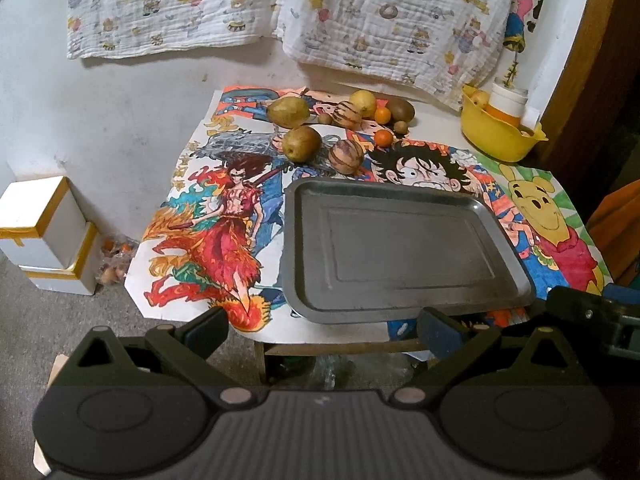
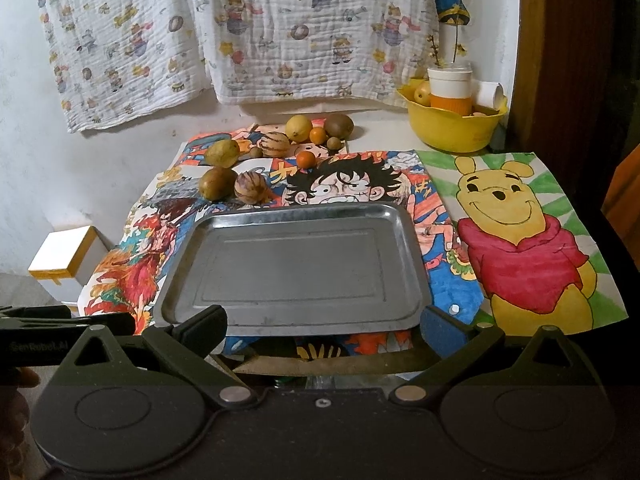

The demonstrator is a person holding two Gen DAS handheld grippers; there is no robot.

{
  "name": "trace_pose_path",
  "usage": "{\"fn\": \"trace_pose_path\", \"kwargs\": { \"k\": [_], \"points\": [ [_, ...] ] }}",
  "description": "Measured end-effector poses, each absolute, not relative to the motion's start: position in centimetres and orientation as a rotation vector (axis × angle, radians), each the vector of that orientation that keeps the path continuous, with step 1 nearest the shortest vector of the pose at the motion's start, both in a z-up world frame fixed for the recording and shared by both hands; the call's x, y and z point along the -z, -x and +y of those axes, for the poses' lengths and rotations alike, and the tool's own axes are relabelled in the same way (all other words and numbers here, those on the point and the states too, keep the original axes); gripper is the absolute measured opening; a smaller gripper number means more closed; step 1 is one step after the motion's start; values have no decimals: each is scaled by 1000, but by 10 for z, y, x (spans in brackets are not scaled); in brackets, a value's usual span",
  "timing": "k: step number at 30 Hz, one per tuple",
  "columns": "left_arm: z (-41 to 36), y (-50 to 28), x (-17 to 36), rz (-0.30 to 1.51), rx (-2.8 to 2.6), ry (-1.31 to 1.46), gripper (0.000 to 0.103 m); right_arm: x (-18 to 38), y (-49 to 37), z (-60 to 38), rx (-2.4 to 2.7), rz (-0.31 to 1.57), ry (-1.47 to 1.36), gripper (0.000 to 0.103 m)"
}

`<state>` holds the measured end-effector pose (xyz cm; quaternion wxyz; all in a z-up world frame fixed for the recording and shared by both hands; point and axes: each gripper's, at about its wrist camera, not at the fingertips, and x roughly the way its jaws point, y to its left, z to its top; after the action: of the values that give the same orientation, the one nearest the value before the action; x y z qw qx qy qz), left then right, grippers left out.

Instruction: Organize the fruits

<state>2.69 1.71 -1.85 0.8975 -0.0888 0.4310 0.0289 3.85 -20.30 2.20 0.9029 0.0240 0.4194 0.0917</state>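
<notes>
1. The left gripper point(image 1: 322, 330) hung nearest the camera, its jaws spread wide apart with nothing between them, held off the near edge of the table point(image 1: 340, 347).
2. The right gripper point(image 2: 324, 326) was likewise agape and held nothing; its fingers framed the near rim of the tray.
3. The metal tray point(image 2: 296, 268) lay flat on the table's near half, on top of coloured cartoon drawings point(image 2: 520, 240), with no fruit in it.
4. Just beyond the tray's far rim sat a brownish pear point(image 2: 217, 183) and, just beside it, a striped round fruit point(image 2: 250, 187).
5. A small orange point(image 2: 305, 159) lay a little further back, apart from those two.
6. Behind these came a second pear point(image 2: 222, 153), a second striped fruit point(image 2: 273, 144), and a tiny brown fruit point(image 2: 256, 153) between them.
7. Nearest the wall clustered a lemon point(image 2: 299, 128), another small orange point(image 2: 319, 135), a kiwi point(image 2: 338, 125) and a small brown round fruit point(image 2: 334, 143) in front of it.
8. At the far right corner stood a yellow bowl point(image 2: 454, 128), well apart from the loose fruit, holding a white and orange cup point(image 2: 450, 88) and a yellowish fruit point(image 2: 422, 93).
9. A printed cloth point(image 2: 240, 28) hung on the wall behind the table.
10. On the floor to the left stood white boxes with yellow tape point(image 1: 40, 228).
</notes>
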Motion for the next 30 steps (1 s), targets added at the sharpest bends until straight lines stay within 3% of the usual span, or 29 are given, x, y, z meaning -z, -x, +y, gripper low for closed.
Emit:
{"fn": "trace_pose_path", "kwargs": {
  "k": [16,30],
  "points": [
    [59,-84,17,907,-137,233,102,-27,-77,-177,-238,865,29,103],
    [107,-207,46,1003,-249,411,102,12,-172,-137,-381,881,184,102]
  ]
}}
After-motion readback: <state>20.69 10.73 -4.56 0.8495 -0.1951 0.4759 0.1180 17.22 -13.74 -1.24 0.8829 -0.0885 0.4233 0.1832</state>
